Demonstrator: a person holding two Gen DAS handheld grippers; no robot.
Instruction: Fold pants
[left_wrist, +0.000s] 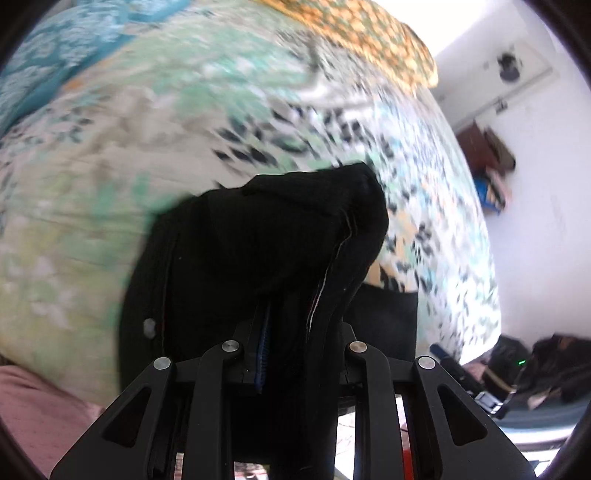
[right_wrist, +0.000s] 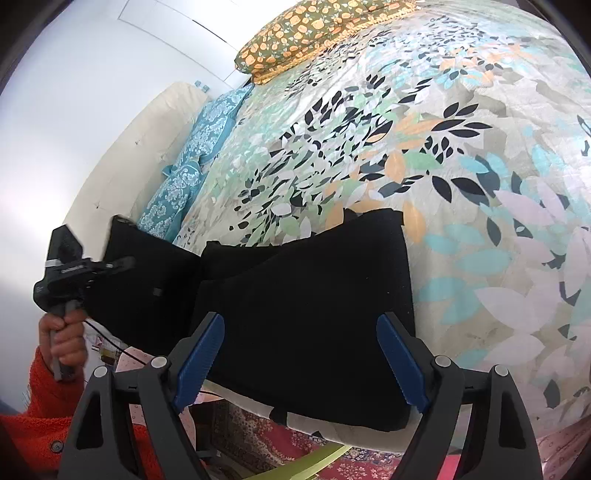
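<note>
Black pants (right_wrist: 303, 299) lie on the leaf-print bedspread (right_wrist: 461, 166) near the bed's front edge. My left gripper (left_wrist: 291, 332) is shut on a bunched end of the pants (left_wrist: 277, 236) and holds it lifted above the bed. In the right wrist view the left gripper (right_wrist: 110, 266) shows at the far left, with the raised part of the pants hanging from it. My right gripper (right_wrist: 301, 350) is open and empty, just above the flat part of the pants, its blue pads (right_wrist: 201, 354) wide apart.
An orange floral pillow (right_wrist: 306, 33) and a teal patterned pillow (right_wrist: 192, 162) lie at the head of the bed. A cream headboard (right_wrist: 122, 147) stands along the wall. A red patterned rug (right_wrist: 258, 443) lies below the bed edge. Bags and clutter (left_wrist: 535, 365) sit on the floor.
</note>
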